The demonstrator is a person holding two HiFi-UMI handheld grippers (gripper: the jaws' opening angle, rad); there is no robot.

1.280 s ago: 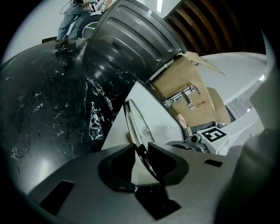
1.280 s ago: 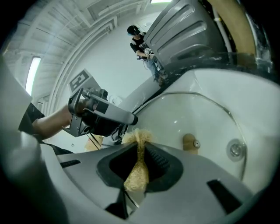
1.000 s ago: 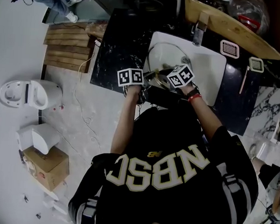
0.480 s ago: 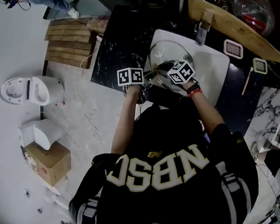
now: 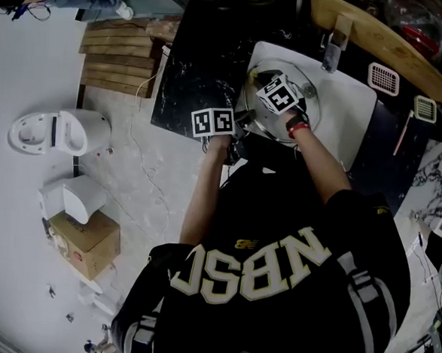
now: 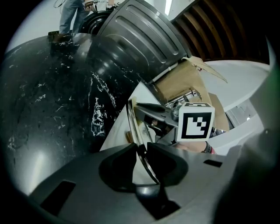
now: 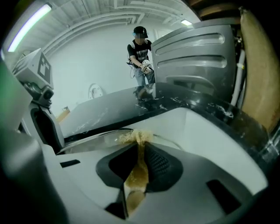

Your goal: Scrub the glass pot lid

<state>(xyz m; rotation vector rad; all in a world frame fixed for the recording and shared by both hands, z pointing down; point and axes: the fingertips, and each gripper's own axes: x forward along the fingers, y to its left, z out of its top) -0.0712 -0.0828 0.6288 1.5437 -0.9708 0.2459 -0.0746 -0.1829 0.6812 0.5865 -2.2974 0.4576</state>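
Note:
The glass pot lid [image 6: 135, 127] stands on edge in the white sink [image 5: 346, 120], and it also shows in the head view [image 5: 304, 83]. My left gripper [image 6: 141, 151] has the lid's metal rim between its pads and its jaws are closing on it; in the head view the left gripper [image 5: 238, 124] sits at the sink's left edge. My right gripper [image 7: 140, 146] is shut on a thin tan scrub pad [image 7: 136, 168]. The pad's frayed tip touches the lid's glass [image 7: 96, 139]. From above, the right gripper [image 5: 267, 83] is over the lid.
A black marble counter [image 5: 202, 65] surrounds the sink, with a faucet [image 5: 336, 38] at the back. A grey ribbed bin [image 6: 140, 35] stands behind. Left on the floor are wooden slats [image 5: 120, 55], a toilet [image 5: 58, 132] and a cardboard box [image 5: 84, 243]. A person [image 7: 140, 52] stands far off.
My right gripper with the pad has moved away from me across the lid, towards its far left side. The left gripper has stayed at the sink's left edge on the rim.

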